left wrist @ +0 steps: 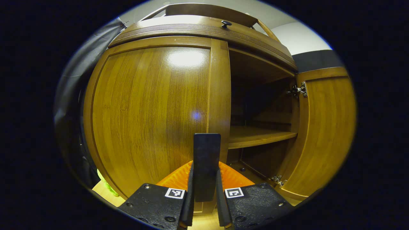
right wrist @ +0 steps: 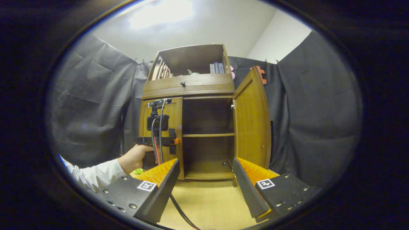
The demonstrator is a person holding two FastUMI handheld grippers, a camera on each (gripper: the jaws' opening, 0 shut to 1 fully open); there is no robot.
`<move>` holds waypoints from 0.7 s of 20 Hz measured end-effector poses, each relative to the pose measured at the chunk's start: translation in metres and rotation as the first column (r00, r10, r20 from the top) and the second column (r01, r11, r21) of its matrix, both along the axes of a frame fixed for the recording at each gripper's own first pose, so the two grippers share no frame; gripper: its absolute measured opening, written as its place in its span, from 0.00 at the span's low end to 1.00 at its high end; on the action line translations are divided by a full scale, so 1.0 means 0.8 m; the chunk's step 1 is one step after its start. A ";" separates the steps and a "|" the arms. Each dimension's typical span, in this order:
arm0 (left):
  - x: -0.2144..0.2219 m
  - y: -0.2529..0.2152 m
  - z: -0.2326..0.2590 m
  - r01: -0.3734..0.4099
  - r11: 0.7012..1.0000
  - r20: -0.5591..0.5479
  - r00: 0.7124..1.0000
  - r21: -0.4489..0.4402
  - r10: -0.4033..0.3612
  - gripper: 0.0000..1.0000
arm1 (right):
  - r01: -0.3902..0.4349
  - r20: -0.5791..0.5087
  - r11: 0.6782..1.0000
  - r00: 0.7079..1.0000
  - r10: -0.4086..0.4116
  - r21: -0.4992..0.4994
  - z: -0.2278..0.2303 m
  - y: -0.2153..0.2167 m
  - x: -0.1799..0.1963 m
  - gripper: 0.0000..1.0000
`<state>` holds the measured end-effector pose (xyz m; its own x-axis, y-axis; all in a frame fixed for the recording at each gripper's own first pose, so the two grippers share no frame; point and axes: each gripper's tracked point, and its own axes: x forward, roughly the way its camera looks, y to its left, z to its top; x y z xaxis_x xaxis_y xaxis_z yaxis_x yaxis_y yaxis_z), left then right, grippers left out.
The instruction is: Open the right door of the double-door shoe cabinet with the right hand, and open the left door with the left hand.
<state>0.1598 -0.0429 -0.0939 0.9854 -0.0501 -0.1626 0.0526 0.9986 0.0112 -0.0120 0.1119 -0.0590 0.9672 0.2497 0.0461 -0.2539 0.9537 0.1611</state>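
Cabinet (right wrist: 191, 86) right door (right wrist: 252, 121) stands open. Left tool (left wrist: 205, 195) pinches the left door (left wrist: 150, 108) handle (left wrist: 206, 159); it should pull slowly outward. Right tool (right wrist: 204, 179) gapes, holding nothing.

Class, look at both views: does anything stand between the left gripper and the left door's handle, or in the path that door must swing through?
No. The left gripper is already closed on the dark handle of the closed left door. In the right gripper view, only bare floor lies before the cabinet; the right door stands open on the other side.
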 end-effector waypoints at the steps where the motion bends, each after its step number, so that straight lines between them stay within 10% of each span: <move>1: -0.012 -0.001 -0.003 0.003 1.000 -0.017 1.000 0.011 -0.003 0.31 | -0.004 -0.001 1.000 1.000 0.004 0.005 -0.001 -0.002 0.000 0.94; 14: -0.165 0.034 0.027 0.069 0.997 -0.020 0.997 0.032 -0.069 0.30 | 0.029 0.042 0.997 0.999 -0.032 0.074 0.041 -0.053 -0.021 0.98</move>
<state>0.0279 -0.0155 -0.0722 0.9766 -0.1121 -0.1838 0.1217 0.9917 0.0418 -0.0286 0.0695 -0.0259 0.9712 0.2142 0.1048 -0.2327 0.9472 0.2206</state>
